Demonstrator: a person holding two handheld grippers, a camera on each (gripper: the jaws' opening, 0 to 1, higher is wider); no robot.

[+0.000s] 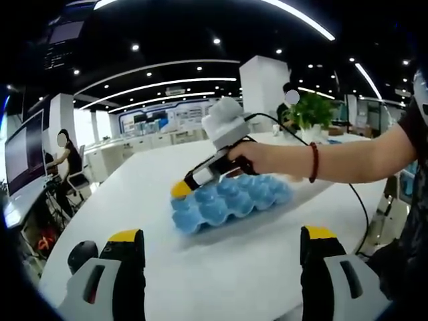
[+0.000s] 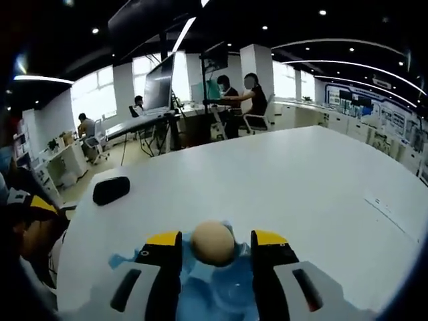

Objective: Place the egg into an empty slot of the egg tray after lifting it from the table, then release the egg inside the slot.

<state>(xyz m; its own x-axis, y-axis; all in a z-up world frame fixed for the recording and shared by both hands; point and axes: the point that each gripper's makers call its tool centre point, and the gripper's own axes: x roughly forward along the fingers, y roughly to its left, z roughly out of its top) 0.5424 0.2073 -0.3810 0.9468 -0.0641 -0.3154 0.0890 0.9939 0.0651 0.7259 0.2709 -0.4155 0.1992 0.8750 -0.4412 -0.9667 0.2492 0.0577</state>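
Observation:
In the right gripper view a tan egg point(image 2: 213, 242) sits low between my right gripper's point(image 2: 216, 246) yellow-tipped jaws, over a slot of the blue egg tray point(image 2: 200, 294). A narrow gap shows on each side of the egg, so the jaws stand slightly open around it. In the left gripper view a person's hand holds the right gripper point(image 1: 182, 190) down at the near-left end of the blue egg tray point(image 1: 231, 204). My left gripper point(image 1: 222, 249) hovers above the white table point(image 1: 221, 267), short of the tray, jaws wide open and empty.
A black mouse-like object point(image 2: 111, 190) lies on the table left of the tray. The person's forearm point(image 1: 348, 160) and a cable cross the table from the right. Desks, monitors and seated people stand beyond the table's far edge.

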